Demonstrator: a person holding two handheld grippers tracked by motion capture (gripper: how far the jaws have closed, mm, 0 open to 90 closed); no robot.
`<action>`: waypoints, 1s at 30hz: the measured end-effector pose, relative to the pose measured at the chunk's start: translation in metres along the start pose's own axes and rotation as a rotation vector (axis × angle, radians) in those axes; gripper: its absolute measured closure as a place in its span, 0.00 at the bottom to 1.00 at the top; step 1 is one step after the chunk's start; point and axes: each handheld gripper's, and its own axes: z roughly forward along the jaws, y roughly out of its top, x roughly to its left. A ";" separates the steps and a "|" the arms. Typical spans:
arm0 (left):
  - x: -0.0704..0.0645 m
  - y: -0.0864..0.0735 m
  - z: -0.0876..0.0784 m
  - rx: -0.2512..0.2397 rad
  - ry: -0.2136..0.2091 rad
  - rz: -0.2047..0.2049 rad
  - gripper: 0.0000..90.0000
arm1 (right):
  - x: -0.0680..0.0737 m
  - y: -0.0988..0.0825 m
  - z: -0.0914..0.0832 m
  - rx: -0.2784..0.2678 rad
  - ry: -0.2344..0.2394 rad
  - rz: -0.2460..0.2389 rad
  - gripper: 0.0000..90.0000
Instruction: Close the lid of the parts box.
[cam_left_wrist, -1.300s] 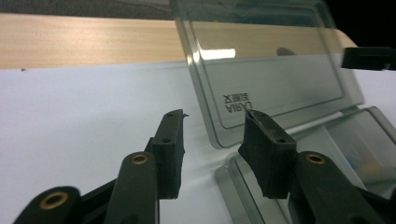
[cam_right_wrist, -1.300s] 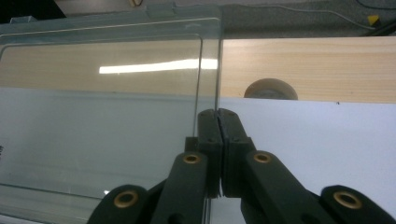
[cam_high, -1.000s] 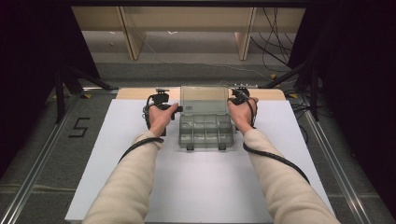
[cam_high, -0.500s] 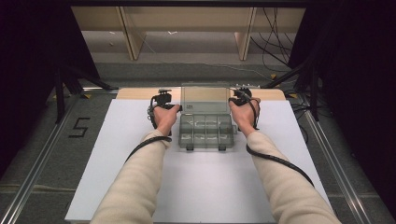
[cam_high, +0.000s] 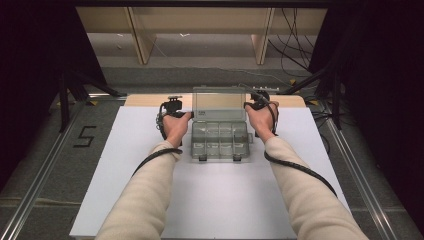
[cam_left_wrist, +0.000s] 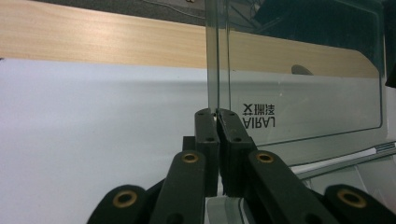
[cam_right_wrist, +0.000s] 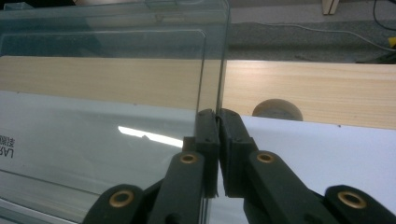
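A clear plastic compartment box (cam_high: 220, 142) lies at the far middle of the white table top (cam_high: 125, 170). Its transparent lid (cam_high: 219, 102) stands upright at the back. My left gripper (cam_high: 188, 115) is at the lid's left edge and my right gripper (cam_high: 248, 106) at its right edge. In the left gripper view my left gripper (cam_left_wrist: 217, 113) is shut on the thin edge of the lid (cam_left_wrist: 303, 93), which carries mirrored lettering. In the right gripper view my right gripper (cam_right_wrist: 217, 113) pinches the other edge of the lid (cam_right_wrist: 102, 93) the same way.
A light wooden strip (cam_high: 145, 100) runs along the table's far edge, with a round recess (cam_right_wrist: 277, 110) in it near the right gripper. Metal rails flank the table. A floor mark "5" (cam_high: 85, 136) lies to the left. White surface stretches toward the person.
The left hand sits slightly closer to the box's left side than a second ago. The lid stays upright and the right hand holds its place.
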 end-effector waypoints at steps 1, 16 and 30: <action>0.000 0.001 0.000 0.008 0.001 0.009 0.97 | 0.000 0.000 -0.001 -0.009 -0.009 -0.011 0.98; -0.007 0.023 0.006 -0.065 -0.021 0.007 0.84 | 0.000 -0.009 -0.016 -0.080 0.013 -0.018 0.98; -0.012 0.021 0.000 -0.118 0.040 0.113 0.98 | -0.001 -0.007 -0.019 -0.084 0.030 -0.043 0.96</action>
